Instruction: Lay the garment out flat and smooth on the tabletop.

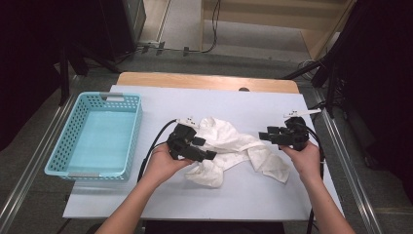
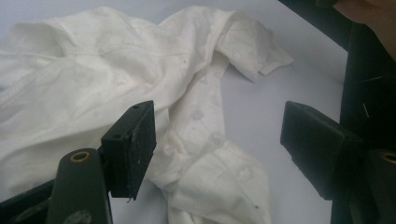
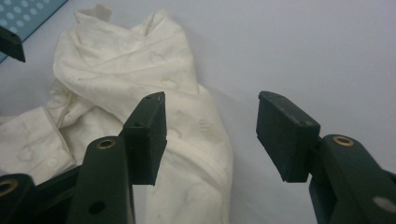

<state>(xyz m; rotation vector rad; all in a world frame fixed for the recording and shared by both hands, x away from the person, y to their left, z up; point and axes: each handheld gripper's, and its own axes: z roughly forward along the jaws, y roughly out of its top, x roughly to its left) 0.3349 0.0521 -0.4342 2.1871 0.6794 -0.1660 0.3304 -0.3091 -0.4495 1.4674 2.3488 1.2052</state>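
Note:
A crumpled white garment lies in the middle of the pale table sheet. My left gripper hovers over the garment's left part, jaws pointing right. In the left gripper view the gripper stands open, with the cloth lying below and between the jaws, untouched by the pads. My right gripper is at the garment's right end, pointing left. In the right gripper view it is open too; a fold of the garment runs under its left jaw without being pinched.
A turquoise plastic basket with nothing in it stands at the table's left edge; its corner shows in the right gripper view. Black cables trail from both grippers. Dark stands flank the table at the back.

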